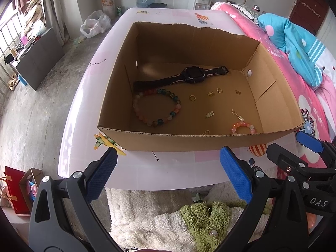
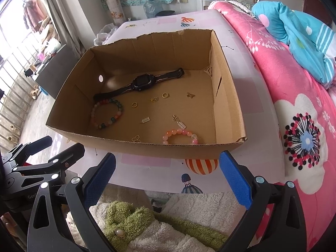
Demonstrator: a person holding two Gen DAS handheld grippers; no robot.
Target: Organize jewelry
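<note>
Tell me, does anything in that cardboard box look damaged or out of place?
The cardboard box has a ragged, torn far rim, as if its flaps were ripped off. Inside, a black watch lies among the jewelry, its strap touching the multicolored bead bracelet. Small gold pieces are scattered loose, unsorted.

Black clamp-style grippers, blue textured pads (image 1: pixel 103 176) on the jaws, silver rivets, fluffy white-and-green garment (image 2: pixel 134 220).

The cardboard box (image 1: pixel 210 140) is matt brown corrugated paper with a torn rim. The bench (image 1: pixel 168 168) is smooth, glossy pink. The beaded bracelet (image 1: pixel 156 107) shines glassy; each claw pad (image 2: pixel 235 180) is textured blue rubber.
</note>
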